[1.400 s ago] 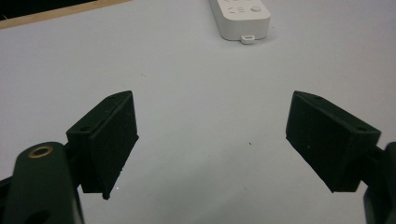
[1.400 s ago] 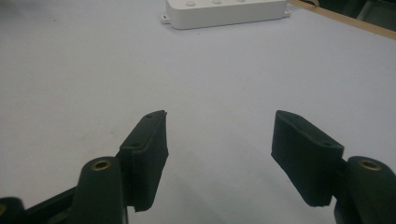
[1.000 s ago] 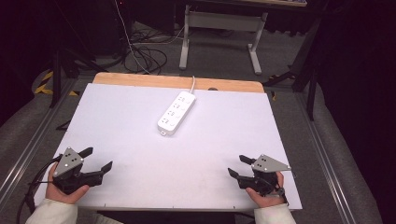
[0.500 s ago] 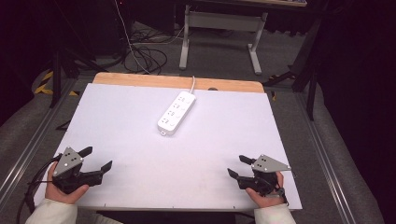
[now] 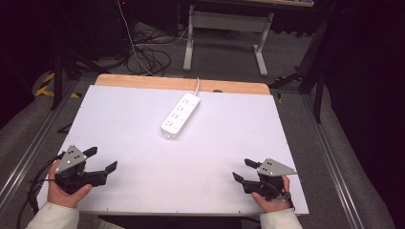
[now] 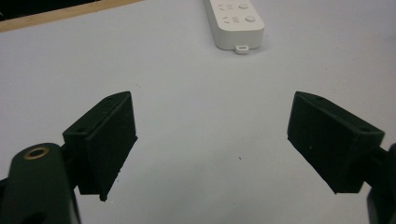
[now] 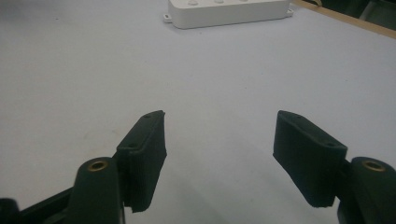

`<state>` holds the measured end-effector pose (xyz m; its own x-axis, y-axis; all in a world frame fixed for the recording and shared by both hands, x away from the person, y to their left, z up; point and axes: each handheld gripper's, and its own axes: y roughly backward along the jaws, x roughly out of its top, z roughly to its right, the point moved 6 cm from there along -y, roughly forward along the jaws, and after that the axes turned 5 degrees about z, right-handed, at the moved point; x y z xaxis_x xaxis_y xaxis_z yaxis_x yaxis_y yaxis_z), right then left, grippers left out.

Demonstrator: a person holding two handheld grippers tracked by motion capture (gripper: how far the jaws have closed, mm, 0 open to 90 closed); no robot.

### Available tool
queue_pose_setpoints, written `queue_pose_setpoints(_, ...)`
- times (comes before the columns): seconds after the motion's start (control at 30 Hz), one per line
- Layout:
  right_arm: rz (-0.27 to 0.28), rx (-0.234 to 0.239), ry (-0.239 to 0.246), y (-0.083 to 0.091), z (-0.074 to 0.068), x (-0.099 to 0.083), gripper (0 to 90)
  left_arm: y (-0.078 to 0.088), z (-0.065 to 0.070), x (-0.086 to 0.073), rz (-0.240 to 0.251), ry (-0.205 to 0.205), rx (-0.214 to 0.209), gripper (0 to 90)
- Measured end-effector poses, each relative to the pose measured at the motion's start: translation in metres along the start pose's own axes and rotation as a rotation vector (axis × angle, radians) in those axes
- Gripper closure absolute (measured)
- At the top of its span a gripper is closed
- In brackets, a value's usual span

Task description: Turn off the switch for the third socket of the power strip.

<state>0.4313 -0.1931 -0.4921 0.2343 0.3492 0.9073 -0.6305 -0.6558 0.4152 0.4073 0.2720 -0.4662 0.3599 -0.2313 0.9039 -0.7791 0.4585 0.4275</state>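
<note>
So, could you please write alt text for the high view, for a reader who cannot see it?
A white power strip lies toward the far side of a white table. At the near edge, a person's hands hold the left gripper and the right gripper, both open and holding nothing.

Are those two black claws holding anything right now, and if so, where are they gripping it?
Nothing is held. The left claw and right claw are both open over the bare white table, well short of the power strip.
</note>
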Motion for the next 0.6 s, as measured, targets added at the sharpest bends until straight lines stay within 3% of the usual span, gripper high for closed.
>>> queue_pose_setpoints(0.27,-0.001,-0.003,0.002,0.0,0.0,0.0,34.9,-0.009,0.006,0.016,-0.019,-0.026,-0.024,18.2)
queue_pose_setpoints(0.43,-0.003,-0.005,0.005,0.0,0.0,0.0,34.0,-0.016,0.008,0.026,-0.017,-0.008,-0.046,16.5)
queue_pose_setpoints(0.6,0.001,-0.004,0.003,0.0,0.0,0.0,33.9,-0.022,0.012,0.035,-0.026,-0.051,-0.051,16.5)
